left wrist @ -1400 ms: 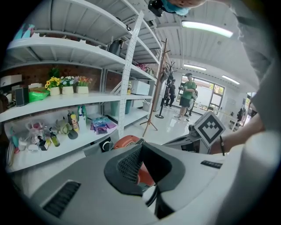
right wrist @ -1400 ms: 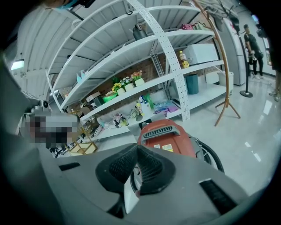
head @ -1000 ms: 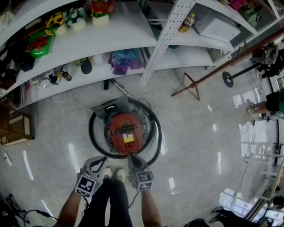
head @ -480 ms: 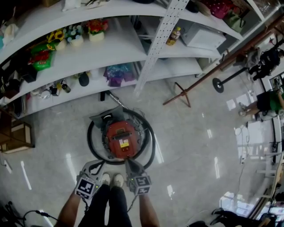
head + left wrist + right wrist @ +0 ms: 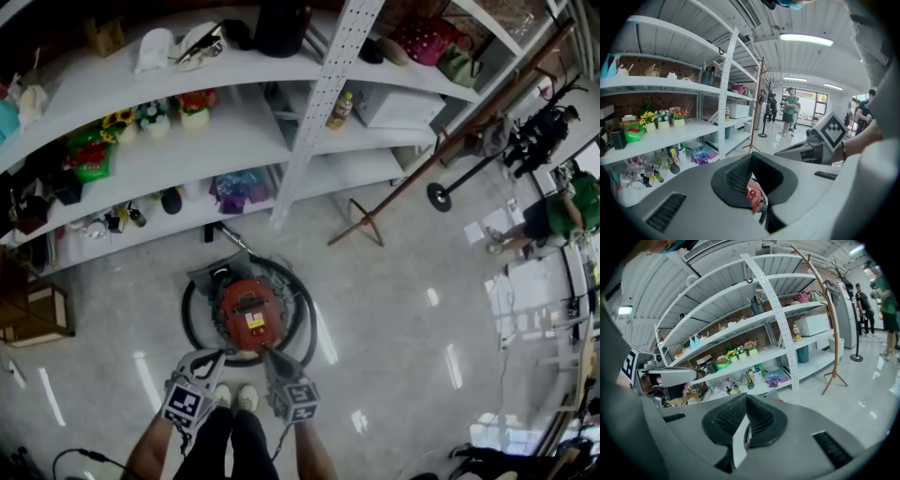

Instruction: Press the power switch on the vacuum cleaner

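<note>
**Vacuum on the floor, both tools parked just short of it**

We're looking steeply down here. The red vacuum cleaner (image 5: 247, 314) sits on the shiny floor (image 5: 394, 309), right ahead of both tool tips, with its black hose (image 5: 192, 319) looped in a ring around it. The power switch is too small for us to pick out.

The left tool (image 5: 217, 354) has its tips pinched together with nothing in them. In the left gripper view a sliver of the red body shows through the slit behind the tips. The right tool (image 5: 266, 353) is pinched together the same way and is empty too, and its point sits over the near edge of the hose ring. We can't tell if it's touching.

Our shoes (image 5: 236, 398) are just behind the tools, between them. Beyond the vacuum, well ahead of the tools, are the white shelves (image 5: 234, 141), loaded with flower pots and odds and ends.
</note>
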{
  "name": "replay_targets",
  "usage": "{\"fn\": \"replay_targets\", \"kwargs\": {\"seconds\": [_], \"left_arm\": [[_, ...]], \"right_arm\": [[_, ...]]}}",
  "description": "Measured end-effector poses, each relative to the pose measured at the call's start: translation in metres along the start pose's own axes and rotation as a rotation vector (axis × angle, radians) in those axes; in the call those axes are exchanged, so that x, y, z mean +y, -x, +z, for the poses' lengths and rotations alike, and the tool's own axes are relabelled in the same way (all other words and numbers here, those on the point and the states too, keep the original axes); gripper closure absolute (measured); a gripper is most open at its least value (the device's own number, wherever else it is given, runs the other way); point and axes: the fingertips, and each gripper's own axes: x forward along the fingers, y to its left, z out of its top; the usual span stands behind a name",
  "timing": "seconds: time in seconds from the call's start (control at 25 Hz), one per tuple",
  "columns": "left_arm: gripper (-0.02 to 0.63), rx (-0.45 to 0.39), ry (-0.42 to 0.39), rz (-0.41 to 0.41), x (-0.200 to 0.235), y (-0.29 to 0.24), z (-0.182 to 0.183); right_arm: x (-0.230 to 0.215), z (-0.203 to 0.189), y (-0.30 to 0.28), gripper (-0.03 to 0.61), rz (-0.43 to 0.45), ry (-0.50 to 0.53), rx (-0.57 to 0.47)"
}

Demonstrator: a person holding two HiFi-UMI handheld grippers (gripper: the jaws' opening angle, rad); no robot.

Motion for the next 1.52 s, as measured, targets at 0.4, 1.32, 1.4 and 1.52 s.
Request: {"fn": "replay_targets", "kwargs": {"seconds": [0.4, 1.32, 1.4, 1.52], "left_arm": [[0.607, -0.017, -0.026, -0.012, -0.017, 0.023, 0.027], [0.607, -0.105, -0.083, 0.006, -0.039, 0.079, 0.105], [0.607, -0.118, -0.088, 0.007, -0.042, 0.083, 0.113], [0.607, -0.131, -0.095, 0.007, -0.045, 0.086, 0.124]], "right_arm": [[0.016, 0.036, 0.037, 0.566, -0.014, -0.021, -0.051], [0.061, 0.102, 0.101, 0.566, -0.014, 0.022, -0.140], [0.065, 0.108, 0.108, 0.566, -0.016, 0.029, -0.150], [0.068, 0.119, 0.117, 0.566, -0.021, 0.045, -0.167]]}}
